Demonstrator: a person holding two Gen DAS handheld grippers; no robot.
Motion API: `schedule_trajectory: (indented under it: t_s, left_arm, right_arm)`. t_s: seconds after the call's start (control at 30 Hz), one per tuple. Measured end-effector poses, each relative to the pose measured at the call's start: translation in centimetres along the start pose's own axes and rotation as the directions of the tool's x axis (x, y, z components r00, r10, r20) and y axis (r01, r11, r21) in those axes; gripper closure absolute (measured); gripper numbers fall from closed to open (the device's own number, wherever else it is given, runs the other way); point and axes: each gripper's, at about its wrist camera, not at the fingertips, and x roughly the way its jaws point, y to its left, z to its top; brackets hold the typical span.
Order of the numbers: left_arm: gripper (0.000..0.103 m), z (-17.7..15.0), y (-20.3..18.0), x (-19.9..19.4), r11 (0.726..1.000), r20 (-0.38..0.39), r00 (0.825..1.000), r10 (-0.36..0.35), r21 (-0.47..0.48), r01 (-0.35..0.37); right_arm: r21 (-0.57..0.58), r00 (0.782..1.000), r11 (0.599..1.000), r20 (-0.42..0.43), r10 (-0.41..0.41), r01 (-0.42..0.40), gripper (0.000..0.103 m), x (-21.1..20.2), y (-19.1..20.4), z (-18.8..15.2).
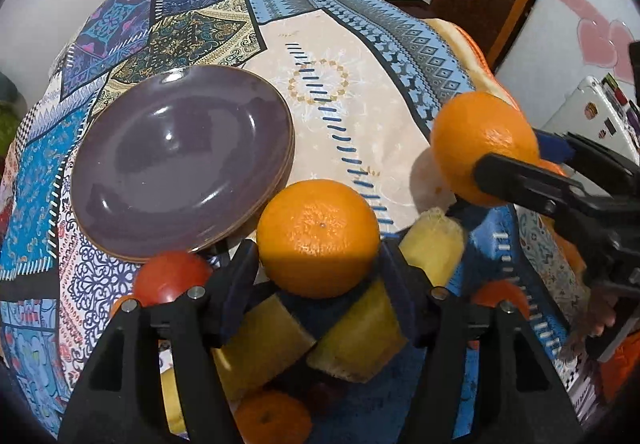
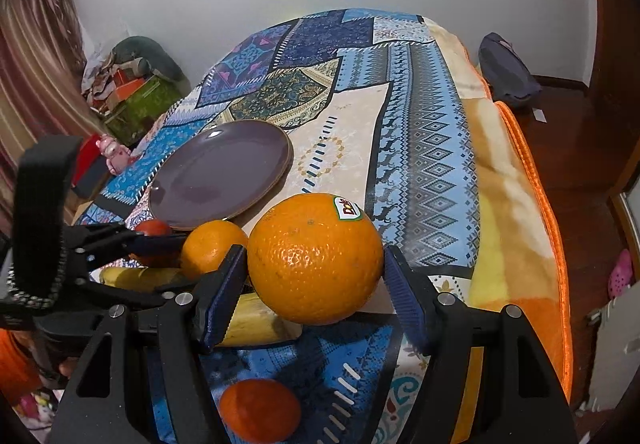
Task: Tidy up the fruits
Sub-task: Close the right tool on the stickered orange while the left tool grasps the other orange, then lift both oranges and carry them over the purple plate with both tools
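My left gripper (image 1: 319, 256) points down over a fruit pile, open, its blue pads close beside a small orange (image 1: 318, 236) that lies against the banana pieces (image 1: 264, 344). In the right wrist view the left gripper (image 2: 188, 264) reaches that small orange (image 2: 212, 244) from the left. My right gripper (image 2: 315, 260) is shut on a larger orange with a Dole sticker (image 2: 316, 256), held above the cloth; in the left wrist view the right gripper (image 1: 516, 156) holds this large orange (image 1: 480, 144) at the right. An empty purple plate (image 1: 180, 164) (image 2: 220, 172) sits just beyond the pile.
A tomato (image 1: 172, 276) (image 2: 154, 228) lies by the plate's near rim. A tangerine (image 1: 272, 420) (image 2: 260, 408) sits near me on the patchwork cloth (image 2: 420, 124). An orange blanket edge (image 2: 532, 180) runs along the right. Boxes and clutter (image 2: 132, 92) stand at the far left.
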Motion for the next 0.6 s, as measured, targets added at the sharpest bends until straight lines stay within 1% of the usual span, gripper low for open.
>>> schedule_trajectory:
  t_s: [0.17,0.37,0.47,0.6]
  left_arm:
    - [0.04,0.6,-0.7,0.4,0.999,0.019,0.999,0.03,0.013,-0.03]
    - [0.04,1.1,-1.1,0.9,0.999,0.034,0.999,0.036,0.032,-0.037]
    - [0.04,1.4,-1.4,1.2,0.997,0.026,0.999,0.042,0.061,-0.044]
    - [0.037,1.9,-1.2,2.0,0.999,0.003,0.999,0.033,0.043,-0.033]
  right_arm:
    - [0.012,1.0,1.0,-0.003,0.0,0.0,0.037,0.1,-0.3,-0.1]
    - [0.011,1.0,1.0,-0.003,-0.013,0.013,0.037,-0.1,-0.1,-0.3]
    - [0.01,1.0,1.0,-0.002,-0.017,0.017,0.037,-0.3,0.0,-0.3]
    - [0.01,1.0,1.0,0.002,-0.026,0.026,0.037,-0.6,0.2,-0.4]
